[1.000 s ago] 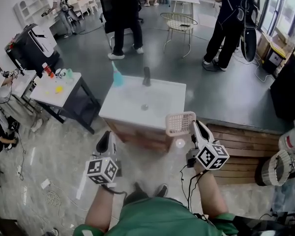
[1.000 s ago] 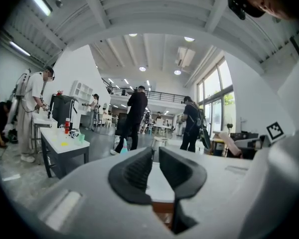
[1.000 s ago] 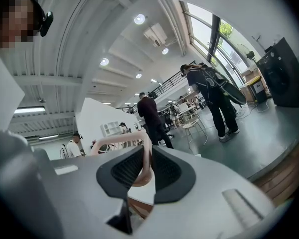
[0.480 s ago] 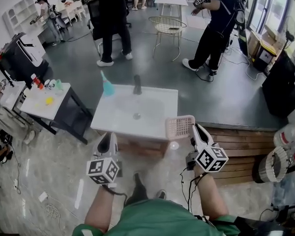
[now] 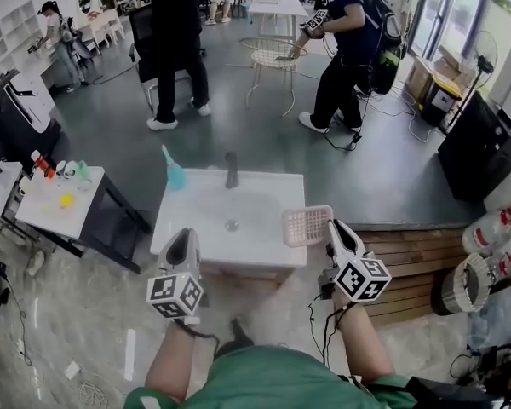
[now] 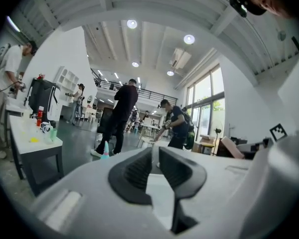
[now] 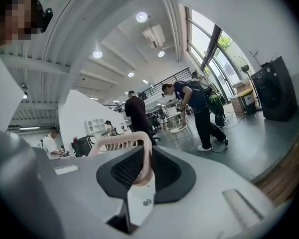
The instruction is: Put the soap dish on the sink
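The pink slatted soap dish (image 5: pixel 307 225) hangs over the right front corner of the white sink (image 5: pixel 196 228) in the head view. My right gripper (image 5: pixel 330 228) is shut on its near rim. In the right gripper view the pink rim (image 7: pixel 122 143) curves up from between the dark pads (image 7: pixel 162 171). A dark faucet (image 5: pixel 231 169) stands at the sink's back edge, and the drain (image 5: pixel 231 225) lies in the basin. My left gripper (image 5: pixel 184 247) hovers at the sink's front left edge, its jaws closed with nothing between them (image 6: pixel 155 166).
A teal bottle (image 5: pixel 174 174) stands on the sink's back left corner. A white side table (image 5: pixel 34 216) with small bottles is to the left, and a wooden platform (image 5: pixel 417 254) is to the right. Several people and a wire chair (image 5: pixel 272 58) are behind the sink.
The sink has come closer and lower in the head view. The soap dish in my right gripper now overlaps the sink's right front corner, and the left gripper reaches its front edge.
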A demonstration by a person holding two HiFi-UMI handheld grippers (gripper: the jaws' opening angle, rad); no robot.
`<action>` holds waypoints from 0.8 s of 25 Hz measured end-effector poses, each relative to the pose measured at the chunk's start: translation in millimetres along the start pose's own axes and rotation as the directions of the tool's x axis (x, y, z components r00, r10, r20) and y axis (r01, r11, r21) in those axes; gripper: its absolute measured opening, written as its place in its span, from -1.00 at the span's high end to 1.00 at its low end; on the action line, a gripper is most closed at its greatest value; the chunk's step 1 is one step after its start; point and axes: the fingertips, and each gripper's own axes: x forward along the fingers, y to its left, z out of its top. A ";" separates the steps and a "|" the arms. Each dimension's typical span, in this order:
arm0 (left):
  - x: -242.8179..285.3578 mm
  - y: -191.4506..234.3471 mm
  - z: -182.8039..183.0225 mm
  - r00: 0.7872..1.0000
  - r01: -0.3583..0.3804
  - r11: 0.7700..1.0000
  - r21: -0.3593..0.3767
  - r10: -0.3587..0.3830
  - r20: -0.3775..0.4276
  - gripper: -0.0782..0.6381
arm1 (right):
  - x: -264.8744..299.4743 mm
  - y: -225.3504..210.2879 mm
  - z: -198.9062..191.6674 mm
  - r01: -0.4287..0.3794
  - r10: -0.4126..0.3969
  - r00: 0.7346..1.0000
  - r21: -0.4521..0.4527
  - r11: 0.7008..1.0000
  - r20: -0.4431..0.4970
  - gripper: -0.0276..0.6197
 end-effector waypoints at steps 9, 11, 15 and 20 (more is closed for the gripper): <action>63.5 58.7 -6.3 0.997 0.071 0.997 -0.042 -0.073 -0.039 0.66 | 58.2 4.0 -14.4 0.109 -0.108 0.994 0.030 0.994 -0.011 0.76; 74.5 70.4 -12.1 0.995 0.081 0.995 -0.051 -0.084 -0.052 0.66 | 66.8 3.6 -19.2 0.132 -0.132 0.991 0.030 0.991 -0.014 0.76; 97.6 79.8 -24.7 0.990 0.105 0.992 -0.071 -0.111 -0.082 0.66 | 80.6 -5.5 -32.2 0.177 -0.176 0.984 0.029 0.984 -0.038 0.76; 121.4 74.9 -43.8 0.985 0.116 0.992 -0.043 -0.121 -0.125 0.66 | 93.7 -33.1 -53.3 0.223 -0.219 0.972 0.042 0.974 -0.086 0.76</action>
